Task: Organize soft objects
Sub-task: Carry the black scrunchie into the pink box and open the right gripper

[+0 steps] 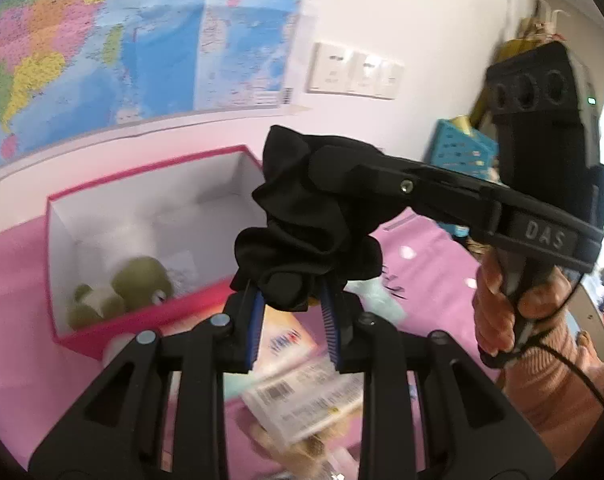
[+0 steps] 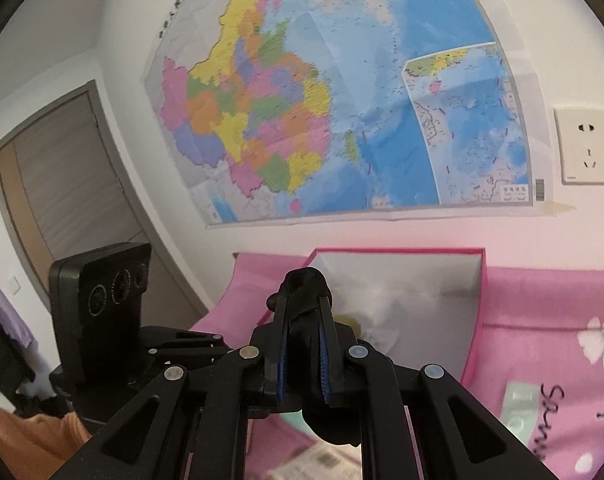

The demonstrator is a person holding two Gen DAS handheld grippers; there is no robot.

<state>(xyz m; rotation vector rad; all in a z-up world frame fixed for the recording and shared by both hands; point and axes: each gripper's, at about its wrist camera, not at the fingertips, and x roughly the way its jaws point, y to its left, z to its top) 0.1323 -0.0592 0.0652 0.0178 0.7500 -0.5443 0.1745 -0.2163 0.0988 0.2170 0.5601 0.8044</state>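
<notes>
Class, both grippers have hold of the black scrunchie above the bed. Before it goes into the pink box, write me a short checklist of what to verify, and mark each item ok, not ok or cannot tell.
1. Left gripper shut on the black scrunchie: ok.
2. Right gripper shut on the same scrunchie: ok, its tip shows clamped in the left view.
3. Pink box open at the top: ok.
4. Room left in the box: ok; a green plush toy lies in one corner, white floor shows beside it.
5. Scrunchie over the box opening: cannot tell; it hangs near the box's front right.
6. Scrunchie free of the clutter below: ok, it hangs above the papers.
</notes>
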